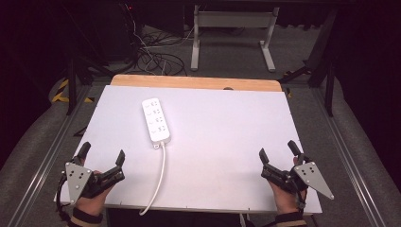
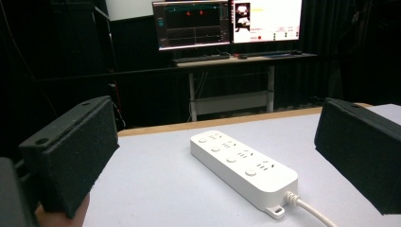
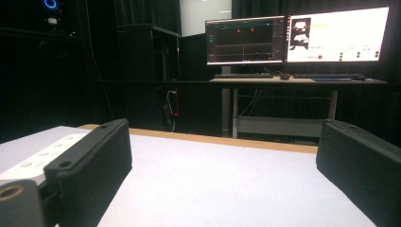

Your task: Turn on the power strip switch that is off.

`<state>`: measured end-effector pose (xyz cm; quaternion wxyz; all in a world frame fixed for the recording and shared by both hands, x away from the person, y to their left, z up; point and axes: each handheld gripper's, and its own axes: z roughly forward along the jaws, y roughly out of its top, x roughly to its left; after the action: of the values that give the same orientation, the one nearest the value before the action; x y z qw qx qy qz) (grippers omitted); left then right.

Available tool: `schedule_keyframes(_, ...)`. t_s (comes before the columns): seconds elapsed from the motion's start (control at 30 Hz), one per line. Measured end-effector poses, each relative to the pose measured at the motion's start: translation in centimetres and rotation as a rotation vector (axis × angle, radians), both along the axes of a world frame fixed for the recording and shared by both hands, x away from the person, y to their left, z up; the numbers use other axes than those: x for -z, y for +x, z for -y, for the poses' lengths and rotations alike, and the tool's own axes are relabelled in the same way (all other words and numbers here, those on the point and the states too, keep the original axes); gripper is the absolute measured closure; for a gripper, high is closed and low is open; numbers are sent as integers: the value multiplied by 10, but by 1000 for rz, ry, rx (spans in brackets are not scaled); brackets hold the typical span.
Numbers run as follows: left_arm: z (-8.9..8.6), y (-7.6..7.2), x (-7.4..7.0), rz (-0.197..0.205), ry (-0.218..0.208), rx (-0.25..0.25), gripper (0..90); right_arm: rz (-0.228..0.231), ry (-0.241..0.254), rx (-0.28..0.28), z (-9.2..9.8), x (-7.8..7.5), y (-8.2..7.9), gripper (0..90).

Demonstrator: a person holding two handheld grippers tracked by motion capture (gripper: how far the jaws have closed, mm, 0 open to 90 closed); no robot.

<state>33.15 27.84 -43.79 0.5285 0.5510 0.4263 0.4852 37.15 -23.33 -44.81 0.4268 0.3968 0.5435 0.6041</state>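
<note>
Left gripper (image 1: 101, 153): resting at the near left corner of the counter (image 1: 227, 142), fingers spreading wide, holding nothing.
Right gripper (image 1: 279, 151): sitting at the near right corner, fingers likewise gaping wide and empty.
Power strip (image 1: 156, 120): lying ahead and left of centre, long axis running near-to-far, cable (image 1: 158, 175) trailing toward the near edge.
Nearer hand: likely the left.

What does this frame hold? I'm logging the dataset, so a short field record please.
surface: white table with a wooden far edge
object: white power strip, flat, left of centre
cord: white cable running to the near edge
left gripper: open, holding nothing, near-left corner
right gripper: open, holding nothing, near-right corner
background: two lit monitors
</note>
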Motion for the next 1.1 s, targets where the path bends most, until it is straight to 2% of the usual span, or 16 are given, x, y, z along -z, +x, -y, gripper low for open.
schedule_keyframes(0.5,-1,0,0,7,-9,-9,13,3,-9,-8,-1,1,1,44)
schedule_keyframes(0.6,-3,0,-1,17,-18,-17,16,4,-10,-6,-1,0,0,44)
schedule_keyframes(0.77,-5,1,-1,13,-28,-20,17,5,-16,-8,-2,1,1,34)
schedule_keyframes(1.1,-7,1,-5,31,-41,-4,3,21,-19,-12,-2,0,-1,13)
